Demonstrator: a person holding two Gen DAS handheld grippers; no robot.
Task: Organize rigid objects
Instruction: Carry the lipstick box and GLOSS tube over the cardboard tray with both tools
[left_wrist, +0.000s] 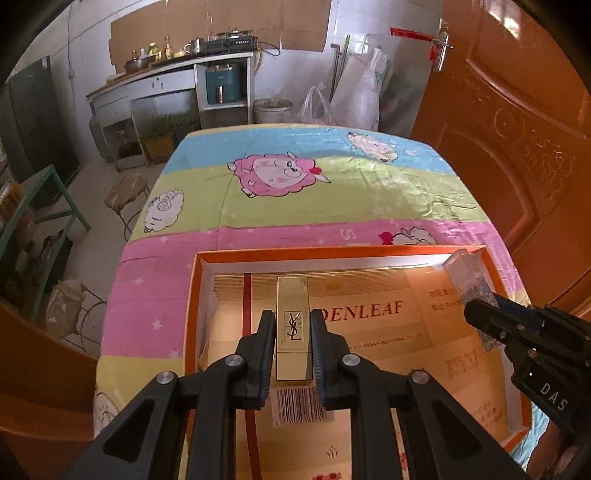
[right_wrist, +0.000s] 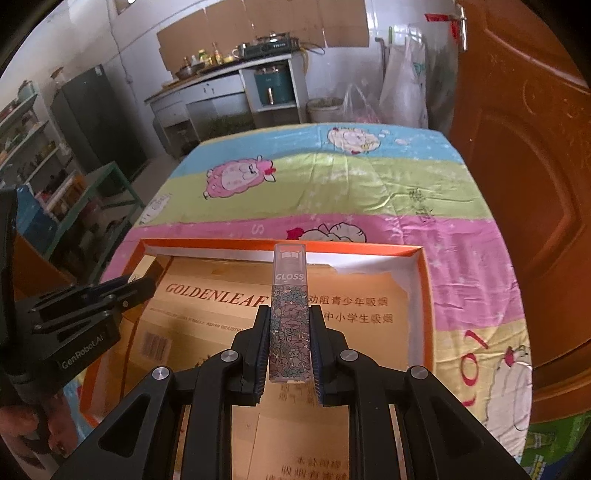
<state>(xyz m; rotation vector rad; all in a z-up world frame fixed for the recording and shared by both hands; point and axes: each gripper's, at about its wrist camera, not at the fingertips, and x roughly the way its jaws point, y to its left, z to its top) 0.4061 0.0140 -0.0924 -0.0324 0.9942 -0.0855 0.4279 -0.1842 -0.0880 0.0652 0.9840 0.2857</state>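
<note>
Left gripper (left_wrist: 293, 328) pinching gold lipstick (left_wrist: 292, 325), right gripper (right_wrist: 289, 325) pinching floral gloss tube (right_wrist: 289, 321), both above orange box (right_wrist: 423, 295). Placing step; next I lower, then release.

Gold lipstick (left_wrist: 291, 325), floral gloss tube (right_wrist: 289, 325) (both gripped)

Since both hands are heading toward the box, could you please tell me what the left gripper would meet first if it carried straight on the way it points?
Probably the box's printed cardboard floor: the left gripper, shut on the gold lipstick, angles down into the orange box. The lipstick's tip would likely touch first; depth is unclear.
</note>
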